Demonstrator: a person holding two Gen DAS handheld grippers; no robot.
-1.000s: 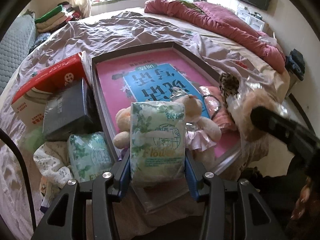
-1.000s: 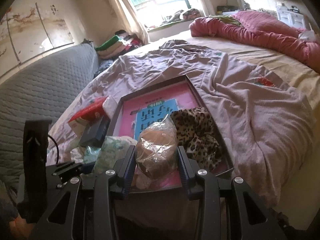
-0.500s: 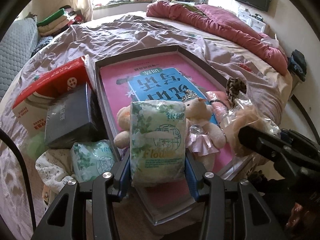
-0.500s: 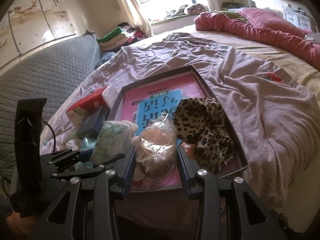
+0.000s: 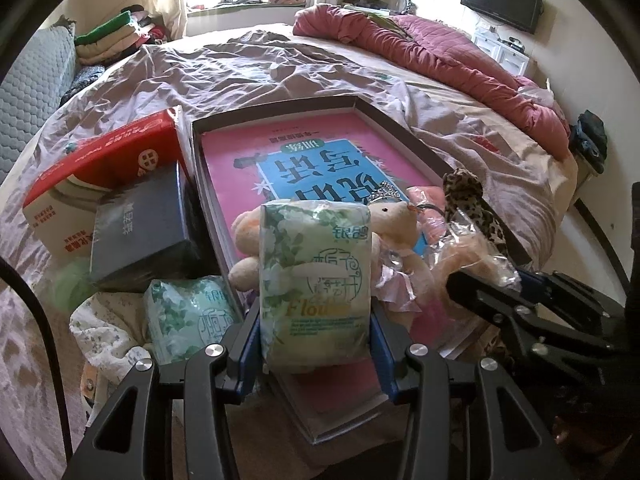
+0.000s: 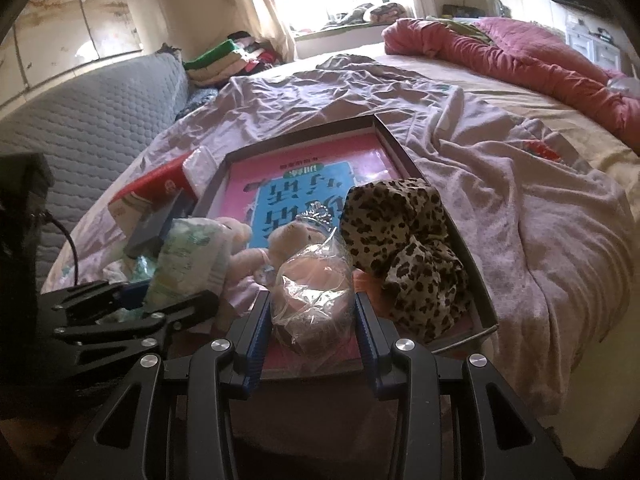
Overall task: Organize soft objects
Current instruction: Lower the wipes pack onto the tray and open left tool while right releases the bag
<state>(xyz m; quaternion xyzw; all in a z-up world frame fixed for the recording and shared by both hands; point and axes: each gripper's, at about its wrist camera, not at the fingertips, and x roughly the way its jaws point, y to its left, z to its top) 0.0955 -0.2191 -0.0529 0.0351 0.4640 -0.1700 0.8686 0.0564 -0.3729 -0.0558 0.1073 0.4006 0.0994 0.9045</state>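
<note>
Both fingers clamped: left gripper (image 5: 316, 320) on tissue pack (image 5: 314, 284), right gripper (image 6: 312, 320) on bagged toy (image 6: 312, 296)

Two tissue packs show, one (image 5: 315, 288) between the left jaws and one (image 5: 188, 322) left of them, plus one teddy bear (image 5: 394, 226) behind, one bagged plush (image 6: 314, 292) between the right jaws, one leopard cloth (image 6: 404, 248), two boxes (image 5: 96, 168) (image 5: 140, 226), one tray (image 5: 404, 132).

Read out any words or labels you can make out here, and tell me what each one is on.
"Flower": on the green tissue pack held in the left gripper; its Chinese characters are not clear enough to quote.
Pink book in the tray: large Chinese title, seen upside down, not readable.
Red box and dark box: Chinese print, too small.
</note>
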